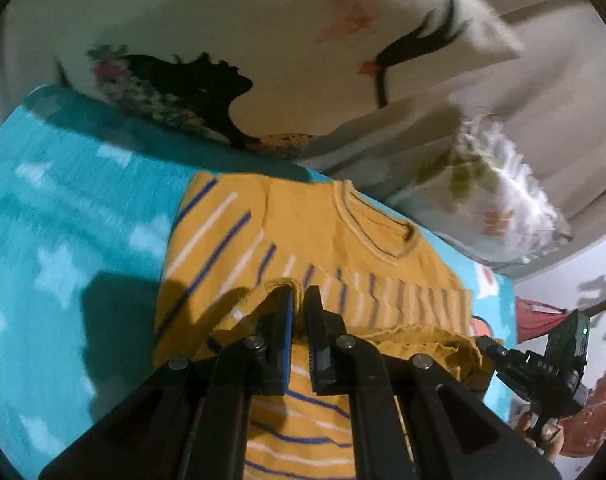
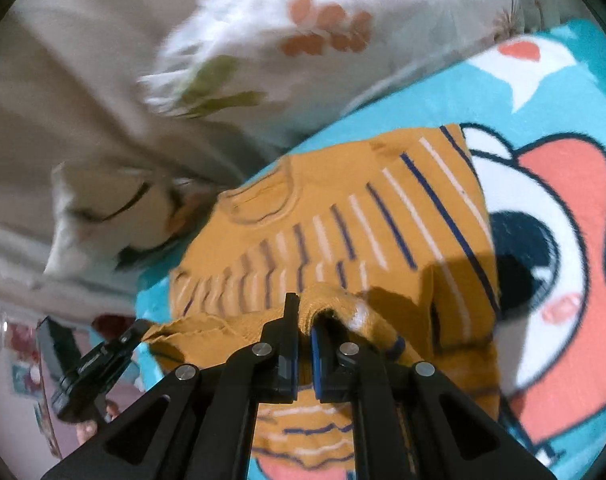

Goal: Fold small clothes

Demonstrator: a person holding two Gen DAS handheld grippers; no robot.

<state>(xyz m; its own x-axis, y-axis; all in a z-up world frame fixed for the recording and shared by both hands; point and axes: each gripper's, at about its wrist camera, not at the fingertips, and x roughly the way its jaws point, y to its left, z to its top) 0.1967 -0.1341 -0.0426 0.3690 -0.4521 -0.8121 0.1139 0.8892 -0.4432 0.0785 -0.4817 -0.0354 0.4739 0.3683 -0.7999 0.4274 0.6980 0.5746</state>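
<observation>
Both pairs of fingers are pinching the hem of the mustard striped sweater [image 1: 303, 236]: your left gripper [image 1: 298, 300] clamps one part of the ribbed edge, your right gripper [image 2: 305, 312] another part, and the hem is lifted between them. Beyond your grip, the sweater's chest and neckline lie flat on the teal blanket [image 1: 63, 200], with both sides apparently already turned in. Judging by that, you are midway: the bottom-to-collar fold remains. Printed pillows [image 2: 303, 40] crowd the collar end.
</observation>
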